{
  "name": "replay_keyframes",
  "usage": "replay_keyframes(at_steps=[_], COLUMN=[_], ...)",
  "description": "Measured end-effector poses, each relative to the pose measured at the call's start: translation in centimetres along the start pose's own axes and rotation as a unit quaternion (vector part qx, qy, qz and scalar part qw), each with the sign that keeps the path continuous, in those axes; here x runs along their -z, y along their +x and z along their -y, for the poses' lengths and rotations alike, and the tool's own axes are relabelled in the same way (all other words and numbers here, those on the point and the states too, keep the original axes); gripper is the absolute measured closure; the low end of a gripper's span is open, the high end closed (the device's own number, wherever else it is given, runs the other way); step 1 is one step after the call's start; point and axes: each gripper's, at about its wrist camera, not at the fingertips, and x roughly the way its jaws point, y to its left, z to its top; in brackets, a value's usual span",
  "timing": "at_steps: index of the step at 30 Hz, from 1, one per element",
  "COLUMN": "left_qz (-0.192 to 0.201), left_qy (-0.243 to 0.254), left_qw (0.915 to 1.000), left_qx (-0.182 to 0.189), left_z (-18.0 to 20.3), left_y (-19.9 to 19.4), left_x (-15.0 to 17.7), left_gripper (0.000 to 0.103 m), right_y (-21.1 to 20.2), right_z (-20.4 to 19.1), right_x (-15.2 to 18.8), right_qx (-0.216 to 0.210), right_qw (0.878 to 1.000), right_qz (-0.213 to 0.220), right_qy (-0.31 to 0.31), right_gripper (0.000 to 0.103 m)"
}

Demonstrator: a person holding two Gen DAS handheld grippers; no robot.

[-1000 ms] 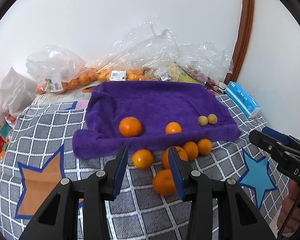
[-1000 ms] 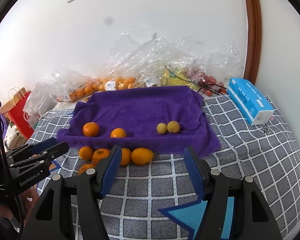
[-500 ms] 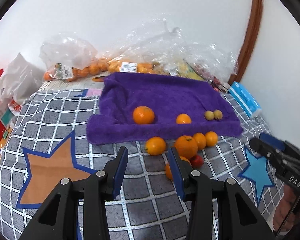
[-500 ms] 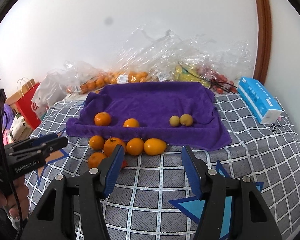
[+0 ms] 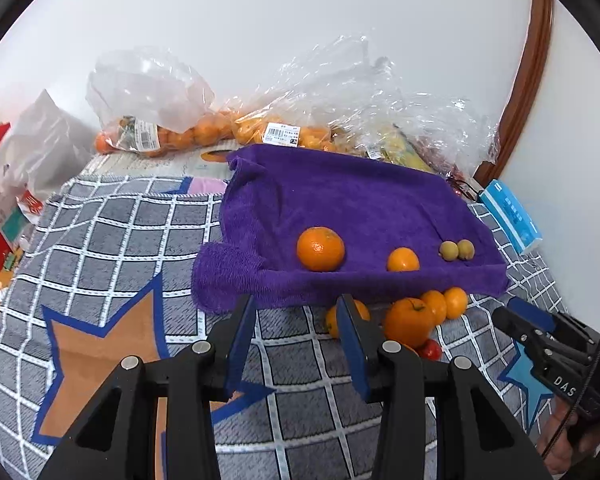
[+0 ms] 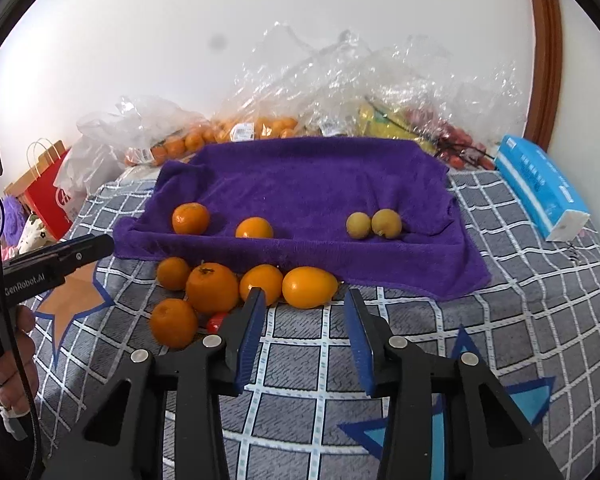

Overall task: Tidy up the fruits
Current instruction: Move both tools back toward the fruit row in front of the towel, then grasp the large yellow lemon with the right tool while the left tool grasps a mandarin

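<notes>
A purple towel (image 6: 308,184) lies on the checked cover and also shows in the left wrist view (image 5: 340,204). On it sit two oranges (image 6: 191,218) (image 6: 254,228) and two small yellow-green fruits (image 6: 358,225) (image 6: 386,223). Several oranges (image 6: 212,287) and a small red fruit (image 6: 216,321) lie in a cluster in front of the towel. My right gripper (image 6: 305,320) is open and empty, just in front of the yellow-orange fruit (image 6: 309,287). My left gripper (image 5: 296,336) is open and empty, left of the cluster (image 5: 408,322).
Clear plastic bags of oranges (image 6: 220,132) and other fruit (image 6: 384,120) lie behind the towel against the wall. A blue tissue pack (image 6: 540,188) lies at the right. A red paper bag (image 6: 48,196) stands at the left edge.
My left gripper has drawn back and swung left, so the fruit cluster now sits to its right. My right gripper has moved closer to the cluster in front of the towel.
</notes>
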Motion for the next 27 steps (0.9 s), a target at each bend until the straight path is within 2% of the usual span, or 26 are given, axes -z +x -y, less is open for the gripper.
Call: replay_keyframes(at_steps=[7,12,14,20,22,27], left_qz=[0.004,0.004,0.006,-0.016,-0.024,-0.022], left_qy=[0.012,0.016,0.009,-0.021,-0.031,-0.045], left_qw=[0.9998,0.9999,0.9999,0.9991,0.9986,0.9981], left_qx=[0.012,0.003,0.011,0.032,0.034,0.037], left_z=[0.1,0.1,-0.1,-0.9,-1.2,-1.9], left_y=[1.9,2.1,2.1,2.9,3.2,3.3], left_x=[0.7,0.8,0.8,1.0,1.0,1.1], left_gripper=[0.063,0.055,0.054,0.053,0.053,0.053], right_y=[2.8,4.5,5.2,5.9,6.3,7.1], right_z=[0.5,1.0,1.0,1.0,1.2,1.6], right_x=[-0.2,-0.3,-0.4,-0.6,-0.7,-0.7], right_qx=[0.001,-0.019,-0.033,-0.03,-0.028,-0.025], right_qw=[1.0,0.999,0.998,0.998,0.998,0.998], right_qz=[-0.025,-0.043,-0.05,-0.047,-0.05,-0.059], right_qy=[0.0,0.02,0.027,0.023,0.023,0.029], right_gripper=[0.062,0.062,0.062,0.062,0.059,0.059])
